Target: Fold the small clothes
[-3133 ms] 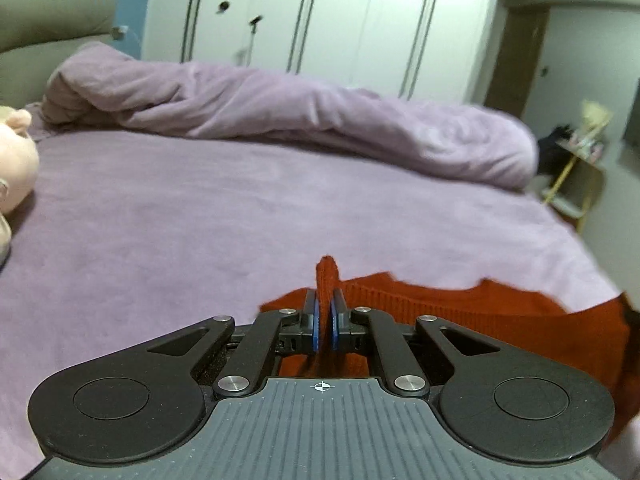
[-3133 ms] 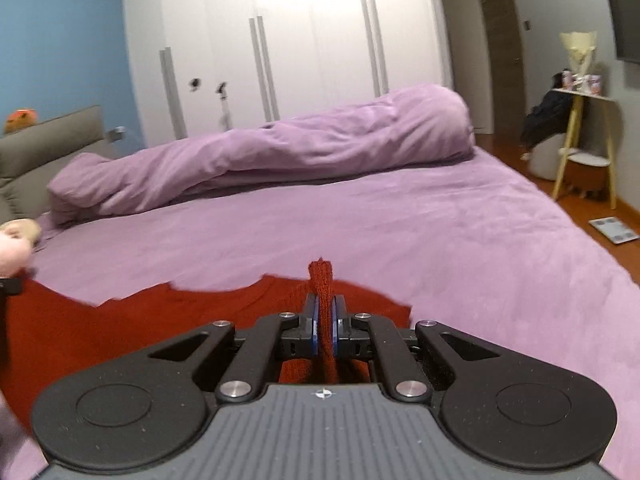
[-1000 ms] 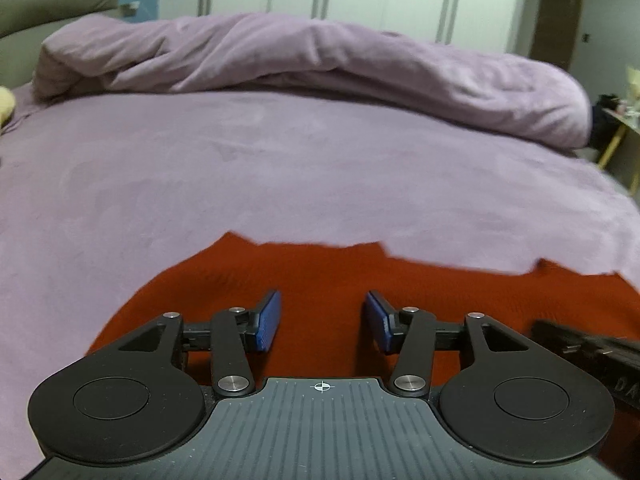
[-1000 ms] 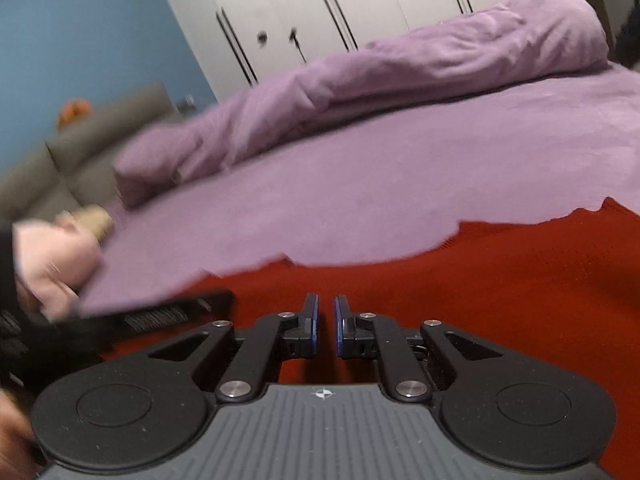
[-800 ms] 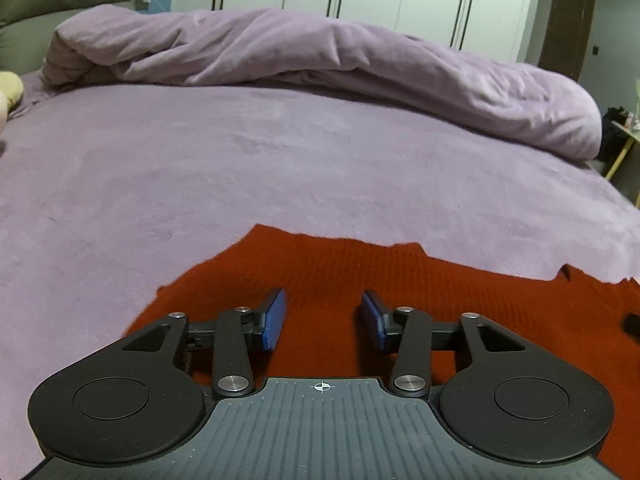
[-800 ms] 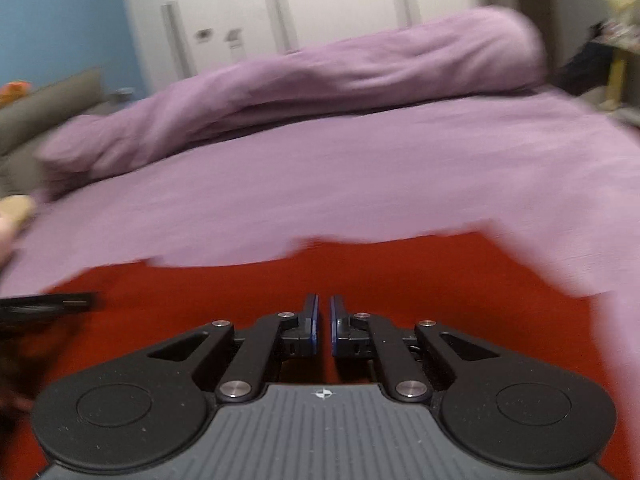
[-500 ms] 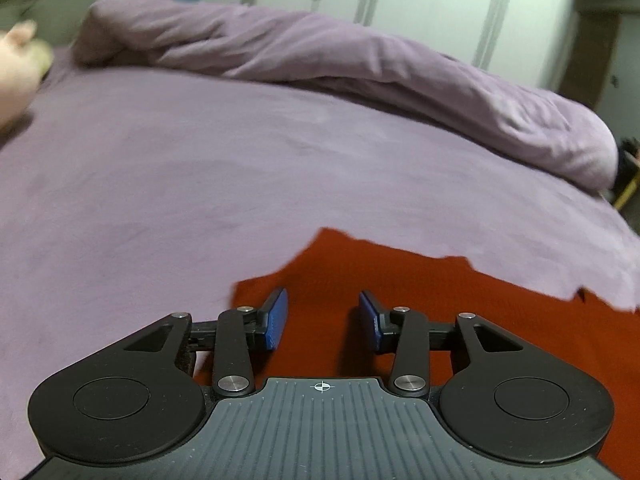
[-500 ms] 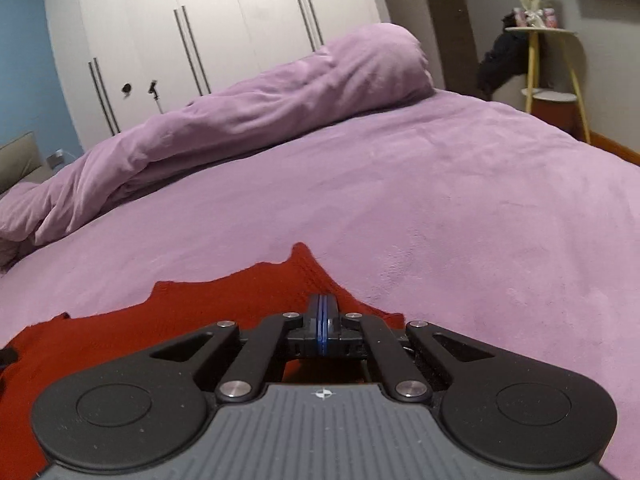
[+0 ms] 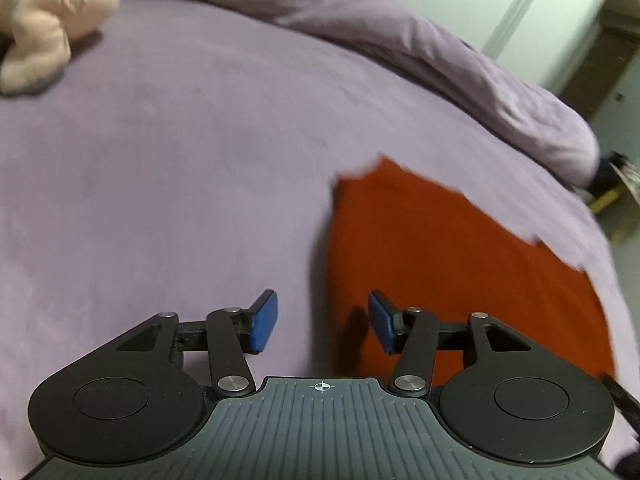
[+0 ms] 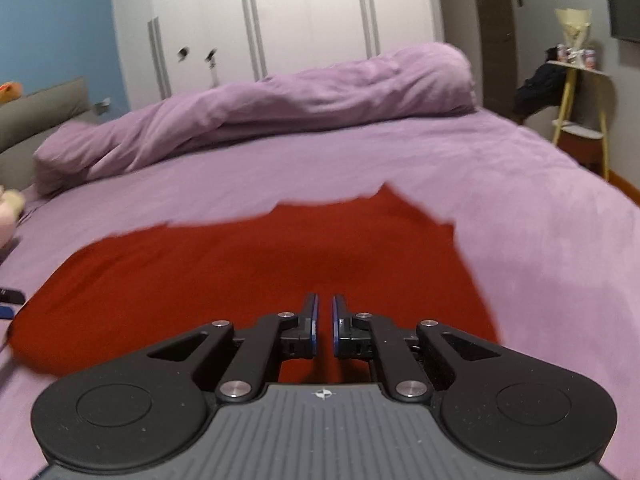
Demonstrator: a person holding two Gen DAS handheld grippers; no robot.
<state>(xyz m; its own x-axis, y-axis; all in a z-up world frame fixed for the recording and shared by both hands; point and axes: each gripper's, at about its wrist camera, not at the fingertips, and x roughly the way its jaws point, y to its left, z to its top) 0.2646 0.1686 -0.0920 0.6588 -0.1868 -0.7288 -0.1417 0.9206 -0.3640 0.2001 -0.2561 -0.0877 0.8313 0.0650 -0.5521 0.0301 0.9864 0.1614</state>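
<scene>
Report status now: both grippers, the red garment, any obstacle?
Left gripper opening, empty. Right gripper opening slightly, empty. Red garment flat on bed. No obstacle near.

No words, brands or numbers can be read in either view; the only sign is a small white crosshair mark (image 9: 320,387) printed on the ribbed grey body behind each gripper's fingers.

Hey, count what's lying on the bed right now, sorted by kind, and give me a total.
Red knit garment: 1
Rolled purple duvet: 1
Pink plush toy: 1
Total: 3
</scene>
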